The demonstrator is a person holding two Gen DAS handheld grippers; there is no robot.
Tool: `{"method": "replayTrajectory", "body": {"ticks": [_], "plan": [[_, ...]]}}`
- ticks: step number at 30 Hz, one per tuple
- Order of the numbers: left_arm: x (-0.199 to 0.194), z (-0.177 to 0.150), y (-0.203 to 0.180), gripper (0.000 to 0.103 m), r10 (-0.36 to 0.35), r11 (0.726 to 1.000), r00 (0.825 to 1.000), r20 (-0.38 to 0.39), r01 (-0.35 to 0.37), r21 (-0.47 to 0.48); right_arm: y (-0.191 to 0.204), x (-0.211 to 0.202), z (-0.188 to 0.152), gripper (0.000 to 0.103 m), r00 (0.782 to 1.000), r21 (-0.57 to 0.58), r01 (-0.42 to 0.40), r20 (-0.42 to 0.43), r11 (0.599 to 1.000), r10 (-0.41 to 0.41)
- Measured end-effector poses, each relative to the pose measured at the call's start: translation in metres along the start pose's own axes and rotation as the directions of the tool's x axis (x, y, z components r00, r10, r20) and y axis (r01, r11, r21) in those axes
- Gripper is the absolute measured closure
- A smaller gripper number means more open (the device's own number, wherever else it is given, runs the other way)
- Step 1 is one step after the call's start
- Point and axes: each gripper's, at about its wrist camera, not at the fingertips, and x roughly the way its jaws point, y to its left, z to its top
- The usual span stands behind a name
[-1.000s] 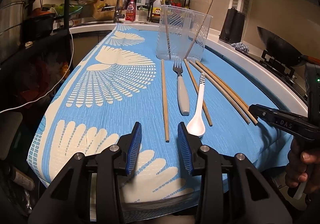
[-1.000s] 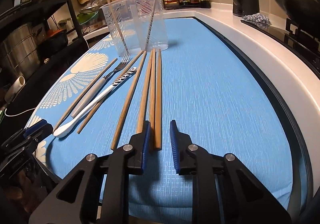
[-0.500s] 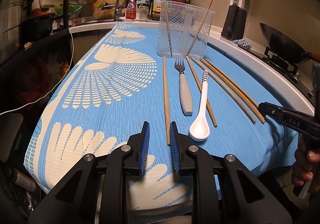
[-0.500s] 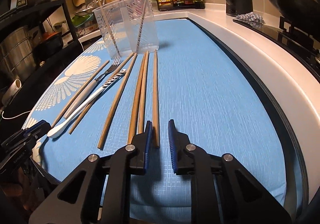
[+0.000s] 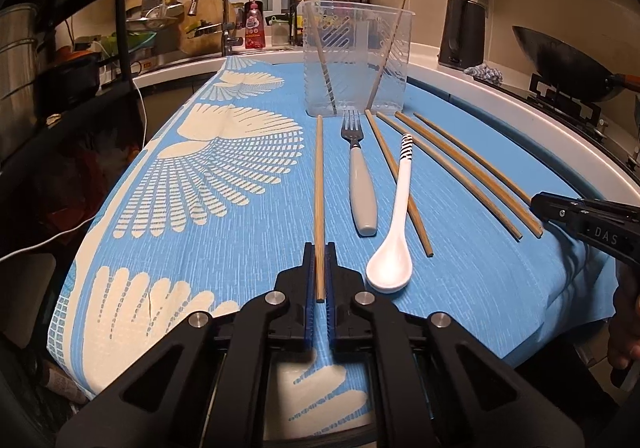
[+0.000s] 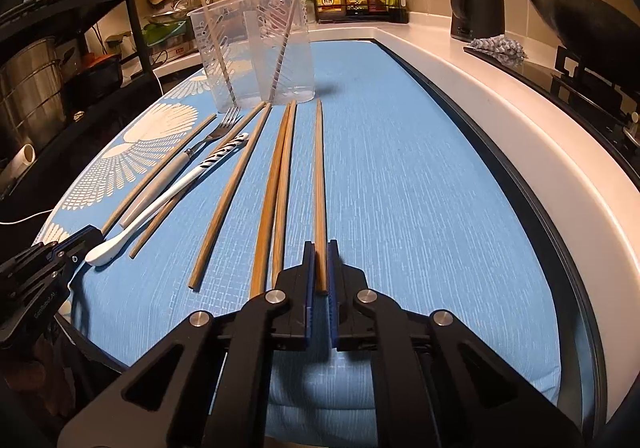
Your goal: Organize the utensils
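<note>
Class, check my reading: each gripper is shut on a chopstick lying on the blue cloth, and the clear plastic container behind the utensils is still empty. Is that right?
Not quite. The clear container is not empty: the left wrist view shows two sticks already leaning inside it. The rest holds: the left gripper and right gripper are each shut on a chopstick on the blue cloth.

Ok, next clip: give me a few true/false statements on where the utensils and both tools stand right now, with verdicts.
1. The left tool is shut on a chopstick. True.
2. The right tool hangs open above the cloth. False: it is shut on the rightmost chopstick.
3. The clear container already holds two sticks leaning inside. True.
4. The fork stands in the container. False: it lies flat on the blue cloth, tines toward the container.
5. The white spoon lies with its handle across a chopstick. True.
6. The spoon lies left of the fork in the left wrist view. False: it lies to the right.
</note>
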Motion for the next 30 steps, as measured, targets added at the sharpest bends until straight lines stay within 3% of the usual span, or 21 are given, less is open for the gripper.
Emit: {"method": "replayTrajectory", "body": {"ticks": [9, 30], "plan": [[-0.012, -0.007, 0.011, 0.098, -0.012, 0.999, 1.0, -0.004, 0.012, -0.034, -0.012, -0.013, -0.009, 0.096, 0.999, 0.049, 0.051, -0.011, 0.997, -0.051], [-0.005, -0.003, 0.01, 0.098, 0.011, 0.999, 1.0, 0.023, -0.01, -0.043, -0.013, -0.011, -0.008, 0.096, 0.999, 0.052, 0.032, 0.001, 0.998, -0.032]]}}
